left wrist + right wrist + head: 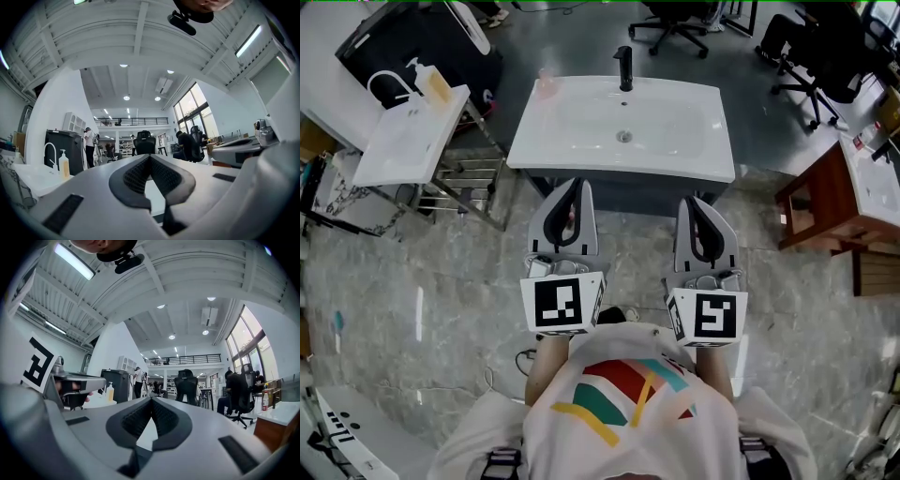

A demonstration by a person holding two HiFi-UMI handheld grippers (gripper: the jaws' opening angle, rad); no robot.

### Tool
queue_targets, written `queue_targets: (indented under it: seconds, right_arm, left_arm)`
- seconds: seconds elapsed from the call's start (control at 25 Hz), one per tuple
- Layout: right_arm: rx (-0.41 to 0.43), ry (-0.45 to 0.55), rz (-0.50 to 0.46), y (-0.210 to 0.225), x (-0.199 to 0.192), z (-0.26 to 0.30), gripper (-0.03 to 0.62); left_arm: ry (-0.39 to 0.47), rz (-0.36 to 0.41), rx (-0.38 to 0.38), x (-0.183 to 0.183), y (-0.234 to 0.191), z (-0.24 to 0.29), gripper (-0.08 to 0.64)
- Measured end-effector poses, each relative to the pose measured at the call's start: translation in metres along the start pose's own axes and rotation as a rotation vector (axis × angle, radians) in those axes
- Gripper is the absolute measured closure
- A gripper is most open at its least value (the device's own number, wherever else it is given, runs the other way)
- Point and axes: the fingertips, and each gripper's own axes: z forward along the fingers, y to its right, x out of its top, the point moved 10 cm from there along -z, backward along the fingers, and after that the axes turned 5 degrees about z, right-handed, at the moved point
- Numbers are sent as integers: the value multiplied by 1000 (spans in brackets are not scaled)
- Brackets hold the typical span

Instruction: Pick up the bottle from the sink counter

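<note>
Both tools shut tight, nothing held: left gripper (pixel 577 185) & right gripper (pixel 693 202) hang side by side just short of the sink counter (pixel 544 150). Pale pinkish bottle (pixel 546 82) stands at the back-left corner, near the edge, left of the black faucet (pixel 624 67). Risks, imo: reaching w/ jaws closed nudges it off the rim; a light bottle tips easily; soap dispenser (pixel 438 84) on the other basin could get grabbed by mistake.
</note>
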Motion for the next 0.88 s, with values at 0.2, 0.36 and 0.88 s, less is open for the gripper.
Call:
queue_targets:
  seconds: [0.2, 0.36, 0.88]
  right_arm:
    - [-17, 9, 5, 9, -1, 3, 581]
    - [-1, 17, -12, 13, 2, 4, 580]
    - [20, 5, -41, 19, 2, 9, 580]
  left_arm:
    - [-13, -8, 6, -4, -1, 6, 541]
    - [-13, -10, 17, -4, -1, 8, 541]
    - [22, -6, 41, -5, -4, 11, 541]
